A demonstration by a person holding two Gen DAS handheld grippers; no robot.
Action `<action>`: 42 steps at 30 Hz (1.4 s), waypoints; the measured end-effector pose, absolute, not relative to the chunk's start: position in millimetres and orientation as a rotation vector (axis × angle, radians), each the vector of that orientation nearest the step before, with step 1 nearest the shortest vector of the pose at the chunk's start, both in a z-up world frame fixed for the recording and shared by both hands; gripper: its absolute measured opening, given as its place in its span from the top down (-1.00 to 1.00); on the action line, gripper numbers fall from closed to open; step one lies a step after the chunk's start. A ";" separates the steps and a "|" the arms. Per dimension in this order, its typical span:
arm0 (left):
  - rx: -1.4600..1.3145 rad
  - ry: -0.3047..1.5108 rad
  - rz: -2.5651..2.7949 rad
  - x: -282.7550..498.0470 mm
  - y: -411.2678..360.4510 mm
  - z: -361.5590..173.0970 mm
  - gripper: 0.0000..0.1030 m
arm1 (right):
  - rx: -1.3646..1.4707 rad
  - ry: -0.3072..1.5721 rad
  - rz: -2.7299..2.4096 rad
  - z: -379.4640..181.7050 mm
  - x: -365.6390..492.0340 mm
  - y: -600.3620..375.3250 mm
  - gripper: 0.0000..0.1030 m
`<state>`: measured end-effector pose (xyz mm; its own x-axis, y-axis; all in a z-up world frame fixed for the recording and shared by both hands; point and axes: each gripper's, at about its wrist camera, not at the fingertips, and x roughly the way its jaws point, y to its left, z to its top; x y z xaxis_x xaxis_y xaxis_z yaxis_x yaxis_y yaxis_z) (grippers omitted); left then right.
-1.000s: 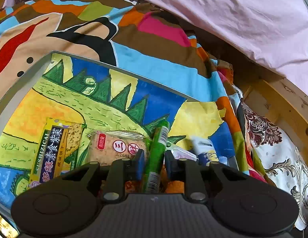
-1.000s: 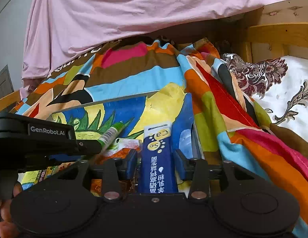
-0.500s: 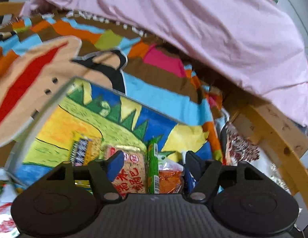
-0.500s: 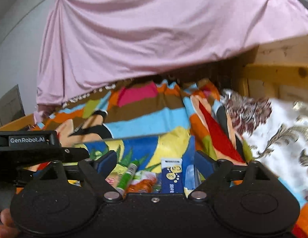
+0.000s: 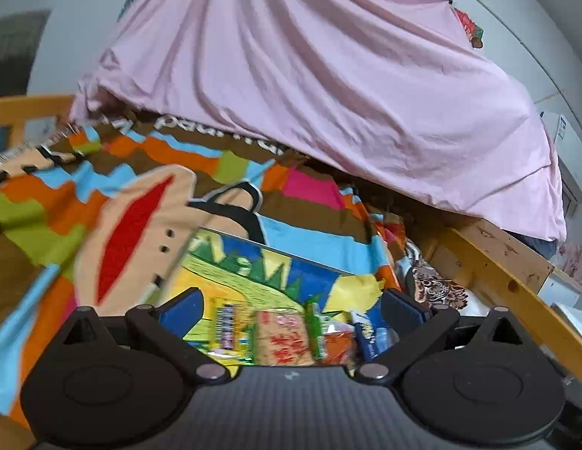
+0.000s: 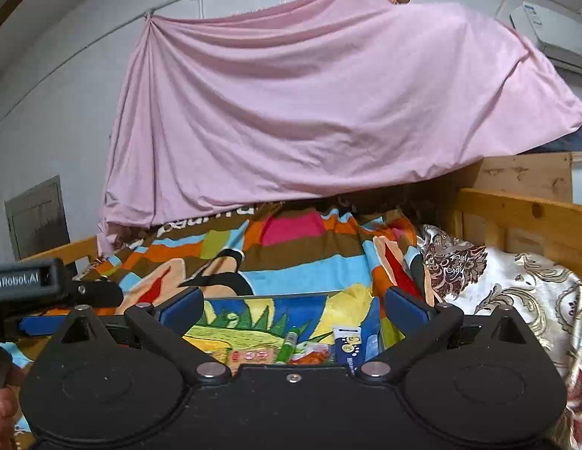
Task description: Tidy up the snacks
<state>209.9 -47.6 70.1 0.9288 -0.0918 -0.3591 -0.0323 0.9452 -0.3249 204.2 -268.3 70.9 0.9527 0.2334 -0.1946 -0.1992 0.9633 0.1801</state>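
A row of snacks lies on a painted board (image 5: 275, 251) on the bed: a yellow-purple packet (image 5: 225, 328), a beige cracker packet (image 5: 283, 341), a green stick (image 5: 315, 332), an orange packet (image 5: 337, 341) and a blue stick (image 5: 366, 333). My left gripper (image 5: 292, 307) hovers above and behind them, its jaws opening wide with nothing between them. In the right wrist view the green stick (image 6: 289, 345) and blue stick (image 6: 347, 345) lie on the board (image 6: 260, 311). My right gripper (image 6: 294, 306) is likewise opening, holding nothing.
A striped colourful blanket (image 5: 122, 195) covers the bed under the board. A pink sheet (image 6: 309, 112) hangs behind. A wooden bed rail (image 5: 508, 273) and a floral cloth (image 6: 516, 285) lie to the right. The left gripper's body (image 6: 35, 285) and a hand (image 6: 2, 408) show at left.
Both grippers let go: the left released the green stick, the right the blue stick. Both jaws spread wide, and both grippers pulled back and rose away from the board.
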 end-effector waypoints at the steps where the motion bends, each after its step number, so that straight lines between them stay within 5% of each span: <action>1: -0.326 0.375 -0.025 202.9 -45.2 71.1 -0.99 | 0.160 0.212 0.222 72.5 196.7 -266.2 -0.99; 21: -0.134 0.332 -0.018 90.5 -1.9 46.1 -0.99 | 0.102 0.263 0.183 53.6 92.3 -223.4 -0.99; 42: -0.071 0.478 0.080 103.8 25.3 -3.8 -0.99 | -0.085 0.435 0.310 -0.5 101.9 -168.6 -0.99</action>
<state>103.8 25.3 -3.8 0.8849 0.0603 -0.4618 -0.0935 0.9944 -0.0494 101.9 -168.6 -0.5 0.8610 0.2770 -0.4266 -0.3132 0.9496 -0.0154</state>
